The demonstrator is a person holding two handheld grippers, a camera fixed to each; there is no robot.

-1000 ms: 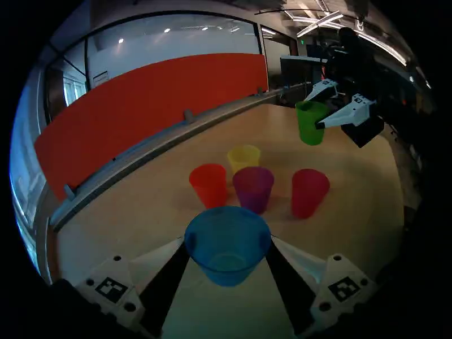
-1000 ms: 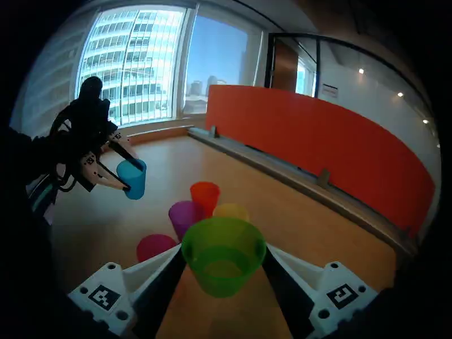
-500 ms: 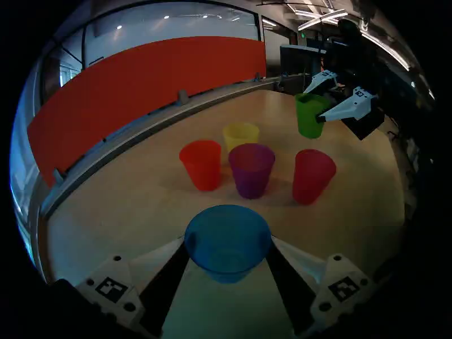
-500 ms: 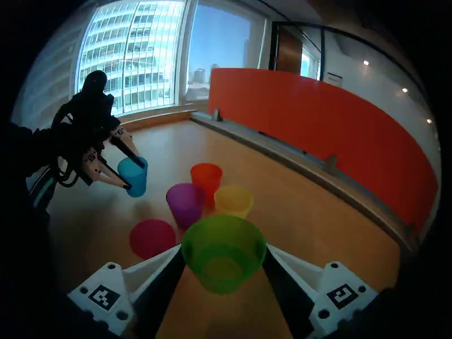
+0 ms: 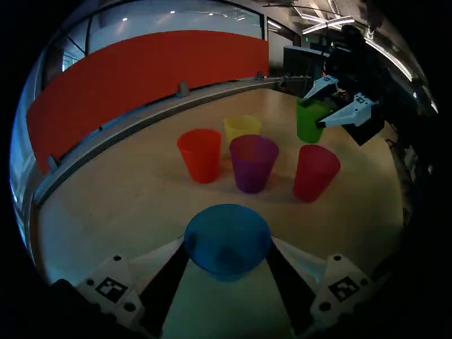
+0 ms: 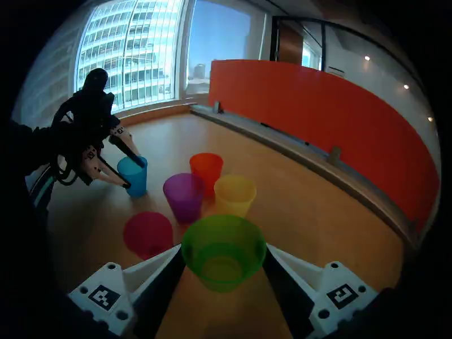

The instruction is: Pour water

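L claw (image 5: 227, 243) was clamped on blue cup (image 5: 227, 254), upright, w/ both fingers on its sides. R claw (image 6: 224, 253) was clamped on green cup (image 6: 224, 268), also upright. Both were held low over counter (image 5: 113, 198), on opp. sides of 4 standing cups: orange cup (image 5: 199, 153), yellow cup (image 5: 242, 125) & purple cup (image 5: 253, 162) bunched close, red cup (image 5: 314, 171) just beside. Water in the held cups: couldn't tell.

Counter (image 5: 113, 192): pale wood, broad.
Partition (image 5: 141, 68): long orange panel along the counter's far edge, grey rail (image 5: 141, 116) at its foot.
Windows (image 6: 141, 51): tall panes, blue sky, high-rise outside.
Ceiling: bright strip lights (image 5: 333, 22).
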